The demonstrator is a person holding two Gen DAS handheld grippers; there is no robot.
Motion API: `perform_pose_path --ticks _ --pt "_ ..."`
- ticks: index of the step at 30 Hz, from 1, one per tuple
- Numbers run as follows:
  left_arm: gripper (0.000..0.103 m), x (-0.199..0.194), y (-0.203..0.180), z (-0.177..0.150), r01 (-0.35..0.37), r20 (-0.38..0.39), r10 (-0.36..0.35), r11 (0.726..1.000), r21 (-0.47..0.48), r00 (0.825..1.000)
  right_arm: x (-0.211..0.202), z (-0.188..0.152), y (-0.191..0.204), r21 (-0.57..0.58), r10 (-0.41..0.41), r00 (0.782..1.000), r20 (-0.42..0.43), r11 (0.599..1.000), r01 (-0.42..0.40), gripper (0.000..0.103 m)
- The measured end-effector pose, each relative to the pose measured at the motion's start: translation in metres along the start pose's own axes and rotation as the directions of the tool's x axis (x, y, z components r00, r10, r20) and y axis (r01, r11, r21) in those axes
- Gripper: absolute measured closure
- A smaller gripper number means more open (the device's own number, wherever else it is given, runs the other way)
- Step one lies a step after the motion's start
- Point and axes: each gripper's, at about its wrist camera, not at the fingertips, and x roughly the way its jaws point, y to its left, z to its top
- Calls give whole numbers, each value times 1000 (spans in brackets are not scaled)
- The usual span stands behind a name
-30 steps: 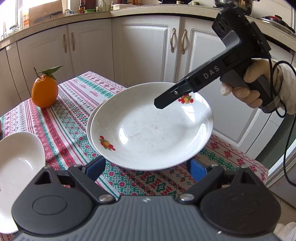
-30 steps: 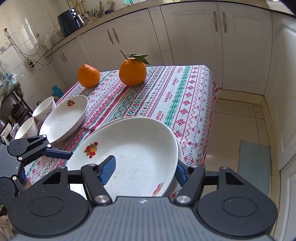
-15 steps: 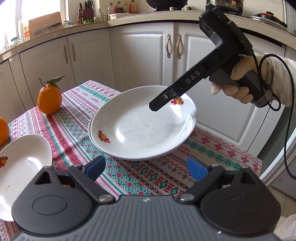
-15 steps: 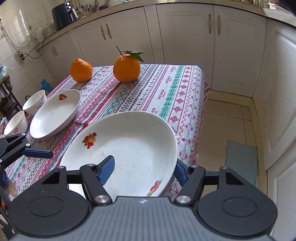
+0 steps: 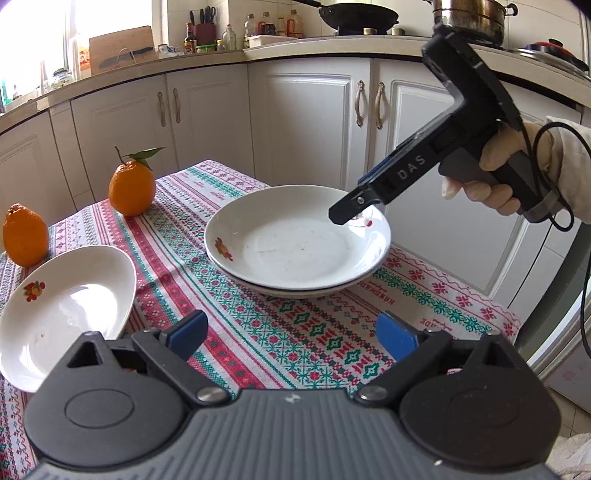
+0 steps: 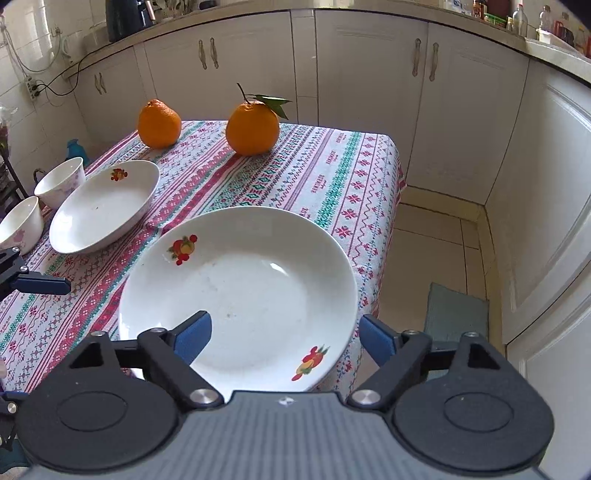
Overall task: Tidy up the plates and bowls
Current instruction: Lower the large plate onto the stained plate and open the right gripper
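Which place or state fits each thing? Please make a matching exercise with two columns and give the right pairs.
Things:
1. top plate
2. single plate
3. leafy orange
4. right gripper

Places or states:
A. beside the two small bowls
B. at the far end of the tablecloth
C. jaws open, just been opening, nothing gripped
D. stacked on another plate

Pairs: 1-D, 2-A, 3-B, 4-C

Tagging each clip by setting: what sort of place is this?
A home kitchen, most likely: white cabinets under a countertop holding a wok and sauce bottles, with stacked plates on a cloth-covered table.
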Motion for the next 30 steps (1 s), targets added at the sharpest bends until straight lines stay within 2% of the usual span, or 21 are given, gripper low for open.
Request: perform_pose_path --ticks 2,5,8,10,15,19,25,30 --pt "2 -3 3 -2 -37 8 37 999 -21 999 -7 1 8 -15 11 1000 25 1000 -10 0" --pt "1 -7 11 -5 -130 9 131 989 -71 991 -16 3 21 -45 26 998 50 999 -23 0" --pt "1 -8 25 -12 -230 -11 231 962 -148 973 -20 6 34 -79 31 998 61 997 -27 0" --pt "1 -6 36 -17 -301 -47 297 935 -190 954 -21 8 43 -105 33 997 70 994 -26 0" --pt "1 -1 65 -35 -462 -126 445 848 -260 887 -19 13 62 -165 35 996 82 986 -21 0" --pt "1 9 83 -43 -513 -171 483 809 -288 859 -13 18 74 -200 46 996 75 979 -30 0" --pt "0 15 103 -48 -479 -188 441 790 -383 877 -1 31 90 -247 80 995 64 967 -62 0" --pt "0 18 106 -47 -472 -179 438 798 -375 881 12 43 102 -301 109 993 49 950 -90 0"
